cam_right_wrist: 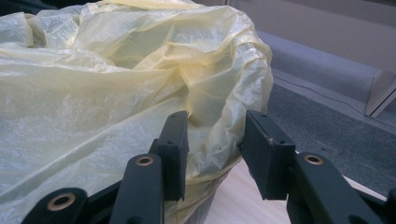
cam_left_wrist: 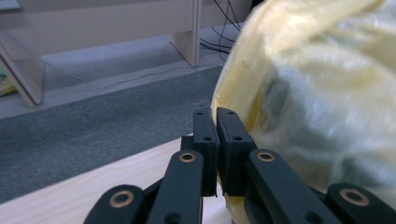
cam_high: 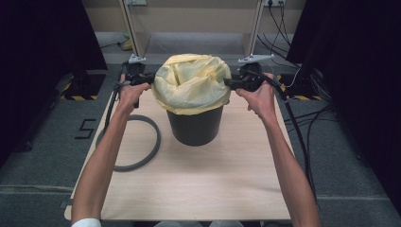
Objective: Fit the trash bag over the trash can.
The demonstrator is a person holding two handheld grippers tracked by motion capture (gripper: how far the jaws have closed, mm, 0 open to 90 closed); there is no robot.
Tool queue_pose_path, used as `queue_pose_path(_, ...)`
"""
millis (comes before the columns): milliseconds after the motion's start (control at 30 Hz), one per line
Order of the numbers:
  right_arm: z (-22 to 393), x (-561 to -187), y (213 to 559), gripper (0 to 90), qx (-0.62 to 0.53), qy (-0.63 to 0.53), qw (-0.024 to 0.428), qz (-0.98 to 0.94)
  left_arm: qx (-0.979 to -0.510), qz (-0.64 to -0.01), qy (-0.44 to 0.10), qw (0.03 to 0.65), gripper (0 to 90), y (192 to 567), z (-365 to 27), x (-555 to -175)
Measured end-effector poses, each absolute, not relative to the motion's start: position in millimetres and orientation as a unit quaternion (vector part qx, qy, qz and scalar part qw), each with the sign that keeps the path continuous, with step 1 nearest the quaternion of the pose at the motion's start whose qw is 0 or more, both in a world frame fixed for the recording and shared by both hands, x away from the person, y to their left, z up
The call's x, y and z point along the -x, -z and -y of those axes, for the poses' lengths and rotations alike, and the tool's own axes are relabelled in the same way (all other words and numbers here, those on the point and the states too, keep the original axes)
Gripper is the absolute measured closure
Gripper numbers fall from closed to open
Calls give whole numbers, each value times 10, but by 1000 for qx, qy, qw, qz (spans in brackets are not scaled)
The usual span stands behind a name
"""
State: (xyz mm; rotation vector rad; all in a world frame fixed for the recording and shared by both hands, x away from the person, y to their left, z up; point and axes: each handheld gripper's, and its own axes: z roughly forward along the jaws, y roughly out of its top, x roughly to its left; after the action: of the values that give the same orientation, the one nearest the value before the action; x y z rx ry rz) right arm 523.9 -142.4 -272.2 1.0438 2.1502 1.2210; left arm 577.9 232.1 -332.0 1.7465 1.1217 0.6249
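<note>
A dark bin [cam_high: 195, 124] is standing near the middle of the table [cam_high: 198, 189], and a yellow bag [cam_high: 191, 82] is draped over its rim, puffing up above the top. The left gripper [cam_high: 144, 79] is sitting against the bag's left side; in the left gripper view its jaws are clenched together just beside the plastic [cam_left_wrist: 317, 93], and whether any film is pinched between them cannot be told. The right gripper [cam_high: 231, 83] is at the bag's right side with its jaws apart, a fold of the bag [cam_right_wrist: 210, 126] lying between them, the pads not pressing on it.

The thin film is looking likely to tear if either hand is pulling hard while the other is holding back. If the left jaws are clamping on nothing, a pull on that side is going to leave the bag loose on the rim. An uneven tug could also be tipping or sliding the light bin.

Counted: one bin, one bag, one grey ring [cam_high: 130, 142] lying flat on the table to the left of the bin, two grippers.
</note>
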Motion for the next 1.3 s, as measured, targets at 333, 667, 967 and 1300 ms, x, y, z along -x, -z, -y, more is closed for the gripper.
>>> queue_pose_path(333, 1468, -5229, 2706, 570, -384, -450, 228, -773, -714, -456, -248, 471, 879, 3443, -2309, -5751)
queue_pose_path(667, 1450, -5130, 2679, 495, -376, -452, 228, -776, -714, -435, -261, 483, 880, 3467, -2350, -5474)
queue_pose_path(967, 1462, -5115, 2684, 464, -381, -458, 228, -770, -698, -427, -277, 503, 881, 3534, -2346, -5150)
queue_pose_path(1300, 1502, -5154, 2741, 472, -391, -461, 217, -767, -690, -448, -280, 494, 882, 3659, -2358, -5147)
